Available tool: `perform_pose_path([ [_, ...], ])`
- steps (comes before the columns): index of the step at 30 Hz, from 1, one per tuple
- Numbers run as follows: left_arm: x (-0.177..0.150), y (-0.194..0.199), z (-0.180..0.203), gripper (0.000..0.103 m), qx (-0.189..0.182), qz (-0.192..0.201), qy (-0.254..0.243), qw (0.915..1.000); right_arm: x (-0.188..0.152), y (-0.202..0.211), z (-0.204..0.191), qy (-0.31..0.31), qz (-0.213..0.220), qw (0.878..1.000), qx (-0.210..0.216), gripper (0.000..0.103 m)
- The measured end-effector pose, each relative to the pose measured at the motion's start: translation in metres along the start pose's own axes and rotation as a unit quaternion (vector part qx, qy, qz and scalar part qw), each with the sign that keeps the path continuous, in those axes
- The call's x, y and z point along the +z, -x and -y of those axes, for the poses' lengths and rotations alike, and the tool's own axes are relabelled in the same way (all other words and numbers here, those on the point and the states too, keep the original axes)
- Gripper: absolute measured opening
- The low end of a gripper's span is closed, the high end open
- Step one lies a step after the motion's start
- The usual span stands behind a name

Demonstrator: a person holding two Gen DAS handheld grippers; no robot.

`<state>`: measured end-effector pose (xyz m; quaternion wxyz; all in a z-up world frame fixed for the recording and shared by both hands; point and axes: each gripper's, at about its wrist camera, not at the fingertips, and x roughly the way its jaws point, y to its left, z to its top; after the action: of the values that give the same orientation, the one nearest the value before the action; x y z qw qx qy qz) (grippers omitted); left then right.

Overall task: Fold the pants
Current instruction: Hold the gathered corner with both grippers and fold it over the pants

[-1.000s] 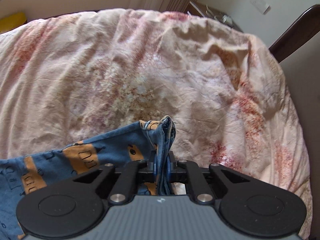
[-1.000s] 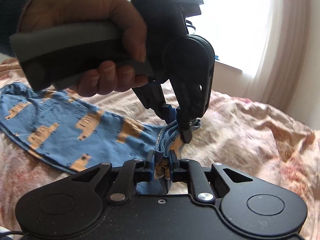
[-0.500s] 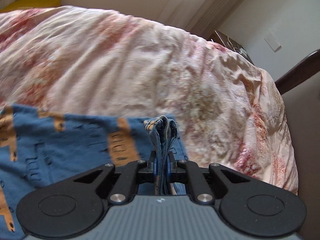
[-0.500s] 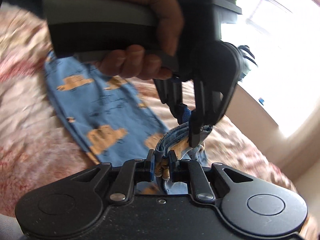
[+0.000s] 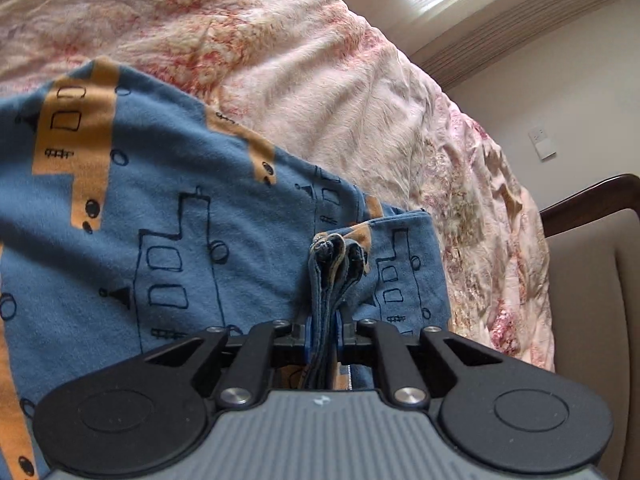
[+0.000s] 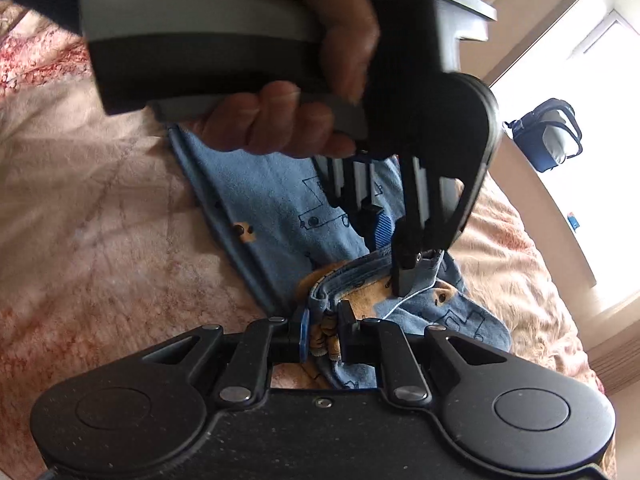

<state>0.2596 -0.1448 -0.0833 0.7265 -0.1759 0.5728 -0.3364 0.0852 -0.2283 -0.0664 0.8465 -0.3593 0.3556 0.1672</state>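
The pants hem is pinched in both the left gripper and right gripper, seemingly to be carried over the bedspread for a fold.

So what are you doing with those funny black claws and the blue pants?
A person is folding the blue pants on a bed with a pink flowery bedspread. Each hand holds a gripper. The left gripper and the right gripper are both shut on bunched edges of the pants, close together, with the fabric doubled over on the bed beneath them.
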Motion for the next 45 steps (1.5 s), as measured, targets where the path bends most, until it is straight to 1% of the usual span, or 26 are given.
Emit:
perform_pose_path([
  [4, 0.000, 0.000, 0.001, 0.012, 0.005, -0.001, -0.012, 0.9999, -0.001, -0.001, 0.004, -0.016, -0.003, 1.000, 0.010, 0.016],
  [10, -0.001, 0.000, 0.007, 0.012, 0.019, 0.000, -0.024, 0.9995, -0.003, -0.002, 0.002, -0.014, -0.004, 1.000, 0.006, 0.017],
  [16, -0.001, -0.001, 0.006, 0.012, 0.021, 0.000, -0.013, 0.9997, -0.004, -0.003, 0.001, -0.014, -0.003, 1.000, 0.005, 0.017],
  [22, 0.001, 0.002, 0.000, 0.012, 0.012, -0.001, 0.011, 0.9999, -0.005, -0.002, 0.001, -0.016, 0.006, 1.000, 0.000, 0.018],
  [26, 0.000, 0.009, 0.006, 0.011, 0.021, 0.008, -0.009, 0.9997, -0.005, 0.001, -0.005, -0.010, 0.013, 1.000, -0.011, 0.018],
  [29, 0.000, 0.017, 0.009, 0.010, 0.023, 0.013, -0.019, 0.9995, -0.002, 0.004, -0.007, -0.021, 0.020, 0.999, -0.012, 0.018],
  [36, 0.002, 0.045, -0.017, 0.010, 0.018, 0.025, 0.001, 0.9995, 0.019, 0.006, -0.021, -0.034, 0.041, 0.999, -0.008, 0.017],
  [45, -0.002, 0.094, -0.060, 0.010, 0.040, 0.053, 0.025, 0.9975, 0.067, 0.003, -0.048, -0.039, 0.077, 0.996, 0.020, 0.017],
])
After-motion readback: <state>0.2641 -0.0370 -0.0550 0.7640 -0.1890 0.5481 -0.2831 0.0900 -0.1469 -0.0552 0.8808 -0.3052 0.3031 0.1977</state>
